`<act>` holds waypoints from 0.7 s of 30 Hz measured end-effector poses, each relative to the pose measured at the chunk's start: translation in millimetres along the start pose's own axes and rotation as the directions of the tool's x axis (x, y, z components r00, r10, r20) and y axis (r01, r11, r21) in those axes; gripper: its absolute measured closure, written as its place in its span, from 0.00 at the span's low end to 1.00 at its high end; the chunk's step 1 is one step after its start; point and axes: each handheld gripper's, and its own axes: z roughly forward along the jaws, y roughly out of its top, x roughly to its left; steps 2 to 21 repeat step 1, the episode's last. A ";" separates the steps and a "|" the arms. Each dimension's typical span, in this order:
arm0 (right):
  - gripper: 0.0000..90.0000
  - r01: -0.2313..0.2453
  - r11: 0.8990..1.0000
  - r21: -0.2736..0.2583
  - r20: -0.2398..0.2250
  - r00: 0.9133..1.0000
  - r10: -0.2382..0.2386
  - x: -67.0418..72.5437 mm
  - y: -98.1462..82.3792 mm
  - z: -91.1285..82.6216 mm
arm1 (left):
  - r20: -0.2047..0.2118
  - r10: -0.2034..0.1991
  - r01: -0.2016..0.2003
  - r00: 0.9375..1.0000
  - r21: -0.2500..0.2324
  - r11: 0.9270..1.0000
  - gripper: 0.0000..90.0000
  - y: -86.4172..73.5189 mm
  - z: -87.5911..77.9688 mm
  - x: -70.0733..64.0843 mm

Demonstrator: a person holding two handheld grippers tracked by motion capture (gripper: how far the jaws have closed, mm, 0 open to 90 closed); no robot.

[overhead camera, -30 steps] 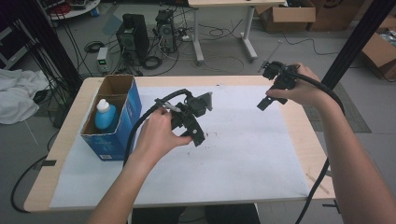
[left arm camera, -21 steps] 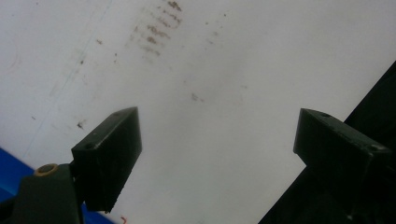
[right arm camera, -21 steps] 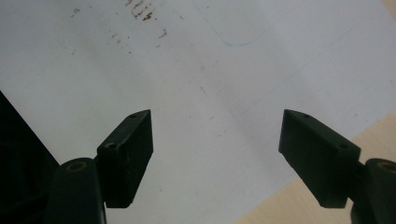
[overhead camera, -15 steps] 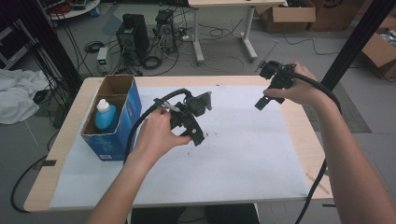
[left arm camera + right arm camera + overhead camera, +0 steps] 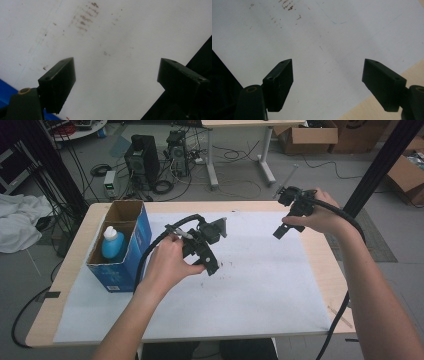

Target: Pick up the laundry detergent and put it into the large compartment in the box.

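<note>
The white sheet [image 5: 240, 290] that covered most of the wooden counter [image 5: 330, 270] served as the landmark. Over its middle, the person's left hand [image 5: 167, 262] held the left claw [image 5: 212, 265] above the paper, tilted down toward it. In the left gripper view that claw's two black jaws stood wide apart with nothing between them, and beneath them lay bare paper marked with small brown smudges [image 5: 85, 17]. At the sheet's left edge stood an open blue cardboard box [image 5: 127, 247], and inside it a blue bottle [image 5: 112, 245] with a white cap stood upright. Over the sheet's far right corner, the right hand [image 5: 317, 217] held the right claw [image 5: 282, 230] raised above the counter. In the right gripper view its jaws were also spread wide and empty, with the paper below and a strip of bare wood at the lower right. Beyond the counter, computer towers [image 5: 142, 150] and cables sat on the floor.
</note>
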 end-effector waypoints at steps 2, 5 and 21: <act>0.28 -0.001 1.000 -0.002 -0.001 1.000 0.001 0.4 -0.3 0.0 | 0.000 0.000 0.000 1.000 0.000 1.000 0.18 0.0 0.0 0.0; 0.28 -0.001 1.000 -0.002 -0.001 1.000 0.001 0.4 -0.3 0.0 | 0.000 0.000 0.000 1.000 0.000 1.000 0.18 0.0 0.0 0.0; 0.28 -0.001 1.000 -0.002 -0.001 1.000 0.001 0.4 -0.3 0.0 | 0.000 0.000 0.000 1.000 0.000 1.000 0.18 0.0 0.0 0.0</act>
